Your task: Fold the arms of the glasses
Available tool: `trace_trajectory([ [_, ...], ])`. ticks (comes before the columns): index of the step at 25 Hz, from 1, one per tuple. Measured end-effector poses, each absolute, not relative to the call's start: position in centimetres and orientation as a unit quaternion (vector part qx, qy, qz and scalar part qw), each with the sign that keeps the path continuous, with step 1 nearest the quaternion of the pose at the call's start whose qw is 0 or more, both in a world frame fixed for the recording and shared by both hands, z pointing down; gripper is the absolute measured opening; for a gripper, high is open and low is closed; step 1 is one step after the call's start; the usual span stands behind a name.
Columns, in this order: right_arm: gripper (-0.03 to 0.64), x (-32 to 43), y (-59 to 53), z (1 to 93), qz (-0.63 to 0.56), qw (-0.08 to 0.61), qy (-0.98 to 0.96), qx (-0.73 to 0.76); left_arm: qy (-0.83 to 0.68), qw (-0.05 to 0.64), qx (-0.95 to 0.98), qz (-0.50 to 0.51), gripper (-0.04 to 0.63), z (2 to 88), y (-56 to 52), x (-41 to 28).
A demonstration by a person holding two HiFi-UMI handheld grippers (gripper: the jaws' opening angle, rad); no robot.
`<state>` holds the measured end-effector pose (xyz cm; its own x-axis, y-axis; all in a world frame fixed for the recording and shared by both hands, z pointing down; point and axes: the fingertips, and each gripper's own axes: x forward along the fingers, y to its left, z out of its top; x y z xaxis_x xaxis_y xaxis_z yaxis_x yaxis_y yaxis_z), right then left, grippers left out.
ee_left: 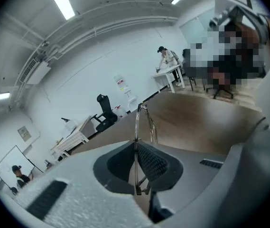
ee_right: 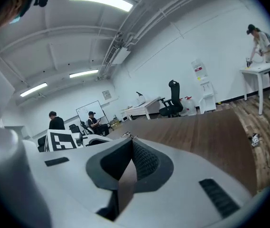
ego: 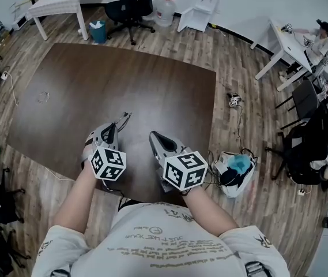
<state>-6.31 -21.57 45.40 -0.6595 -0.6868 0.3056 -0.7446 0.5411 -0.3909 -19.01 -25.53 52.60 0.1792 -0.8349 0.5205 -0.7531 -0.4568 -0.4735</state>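
One dark brown counter (ego: 123, 79) fills the middle of the head view, standing on a wood-plank floor (ego: 250, 131). Around it stand three white desks, the nearest (ego: 66, 2) at the far left, and two black office chairs, one (ego: 130, 6) just beside that desk.

Two tools are held side by side over the counter's near edge, each carrying one marker cube. The left tool (ego: 113, 128) is clamped on the one pair of glasses (ego: 123, 119). In the left gripper view the thin wire frame (ee_left: 136, 124) stands upright between the closed pads and sticks out past their tips, above the counter.

The right tool (ego: 154, 136) has its jaws together, and the right gripper view shows nothing between them. A small metal piece (ee_right: 126, 136) shows just past its tips; whether it touches them cannot be told.

One small ring-shaped thing (ego: 43, 96) lies on the counter's left part, well apart from both tools.
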Motion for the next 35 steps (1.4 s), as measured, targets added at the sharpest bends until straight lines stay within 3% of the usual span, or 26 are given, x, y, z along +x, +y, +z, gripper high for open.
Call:
trace_trajectory([
  [16, 0.014, -4.1, -21.3, 47.0, 0.24, 0.087, -0.841, 0.477, 0.482, 0.211, -0.644, -0.555, 0.032, 64.8, -31.5, -24.4],
  [35, 0.014, -1.1, -20.4, 48.6, 0.255, 0.104, -0.823, 0.496, 0.453, 0.191, -0.627, -0.605, 0.052, 70.9, -32.6, -24.8],
])
